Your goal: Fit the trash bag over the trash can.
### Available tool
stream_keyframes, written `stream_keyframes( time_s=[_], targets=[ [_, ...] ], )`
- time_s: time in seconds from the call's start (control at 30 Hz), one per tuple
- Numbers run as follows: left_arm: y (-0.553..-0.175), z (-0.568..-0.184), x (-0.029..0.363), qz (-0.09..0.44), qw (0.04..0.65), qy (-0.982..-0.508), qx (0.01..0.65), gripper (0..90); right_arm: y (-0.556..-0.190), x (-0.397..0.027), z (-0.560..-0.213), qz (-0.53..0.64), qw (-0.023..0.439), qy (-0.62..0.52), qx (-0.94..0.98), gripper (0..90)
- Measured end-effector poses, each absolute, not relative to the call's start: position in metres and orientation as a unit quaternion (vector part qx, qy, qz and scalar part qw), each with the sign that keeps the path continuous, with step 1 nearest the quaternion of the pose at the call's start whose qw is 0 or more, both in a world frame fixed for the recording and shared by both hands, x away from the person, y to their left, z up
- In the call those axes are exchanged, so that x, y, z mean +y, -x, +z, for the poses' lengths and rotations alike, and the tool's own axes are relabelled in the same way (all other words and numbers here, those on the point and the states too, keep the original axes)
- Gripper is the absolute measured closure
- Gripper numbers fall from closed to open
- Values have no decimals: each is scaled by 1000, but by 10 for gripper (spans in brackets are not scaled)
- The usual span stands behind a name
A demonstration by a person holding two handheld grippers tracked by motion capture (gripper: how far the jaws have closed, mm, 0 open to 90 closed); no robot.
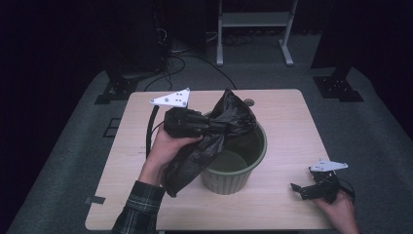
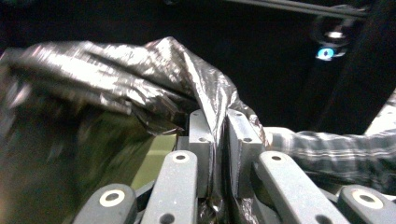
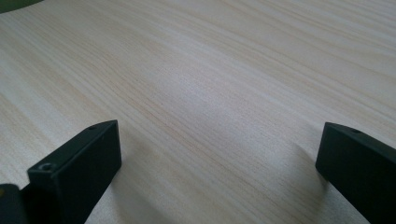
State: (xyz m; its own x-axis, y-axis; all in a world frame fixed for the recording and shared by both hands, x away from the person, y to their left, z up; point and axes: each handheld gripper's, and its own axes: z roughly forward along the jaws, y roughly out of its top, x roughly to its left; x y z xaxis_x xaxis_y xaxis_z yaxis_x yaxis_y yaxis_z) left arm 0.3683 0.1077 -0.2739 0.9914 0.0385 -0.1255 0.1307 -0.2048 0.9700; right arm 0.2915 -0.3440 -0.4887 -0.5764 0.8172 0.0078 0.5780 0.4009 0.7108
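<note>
A crumpled black plastic bag [image 1: 192,158] hangs over the near-left rim of a pale green bin [image 1: 229,179] in the middle of the wooden table [image 1: 287,117], with its top bunched above the bin's mouth. My left gripper [image 1: 220,127] reaches in from the left over the rim. In the left gripper view its jaws [image 2: 218,127] pinch a fold of the shiny bag [image 2: 116,84], with a strip of the green bin [image 2: 154,161] below. My right gripper [image 1: 298,188] rests at the table's near right corner. Its jaws [image 3: 217,154] stand wide apart over bare wood.
A small round object [image 1: 249,102] lies on the table just behind the bag. Beyond the table a white frame [image 1: 253,22], dark stand feet [image 1: 338,87] and cables [image 1: 170,68] sit on the grey floor. A plaid sleeve [image 2: 327,149] shows in the left gripper view.
</note>
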Motion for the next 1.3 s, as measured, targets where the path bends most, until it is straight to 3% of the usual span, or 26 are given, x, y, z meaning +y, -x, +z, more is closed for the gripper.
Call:
stream_keyframes(
  time_s=[0.23, 0.27, 0.33, 0.47, 0.67, 0.97, 1.3],
  targets=[
    [-367, -280, 114, -45, 633, -771, 55, 808, -291, -344, -489, 344, 175, -428, 817, 0],
    [-366, -280, 115, -46, 633, -771, 54, 808, -290, -344, -488, 345, 175, -428, 817, 20],
    [-365, -279, 116, -46, 632, -772, 48, 809, -288, -345, -487, 357, 180, -421, 814, 155],
    [-362, -277, 117, -49, 637, -768, 43, 824, -289, -344, -483, 353, 174, -418, 819, 244],
    [-363, -276, 120, -55, 639, -767, 38, 879, -290, -340, -462, 378, 174, -413, 811, 246],
    [-363, -272, 123, -58, 635, -769, 39, 888, -294, -336, -399, 479, 159, -375, 778, 242],
    [-363, -272, 119, -62, 635, -769, 38, 887, -310, -297, -339, 547, 133, -302, 769, 241]
  ],
)
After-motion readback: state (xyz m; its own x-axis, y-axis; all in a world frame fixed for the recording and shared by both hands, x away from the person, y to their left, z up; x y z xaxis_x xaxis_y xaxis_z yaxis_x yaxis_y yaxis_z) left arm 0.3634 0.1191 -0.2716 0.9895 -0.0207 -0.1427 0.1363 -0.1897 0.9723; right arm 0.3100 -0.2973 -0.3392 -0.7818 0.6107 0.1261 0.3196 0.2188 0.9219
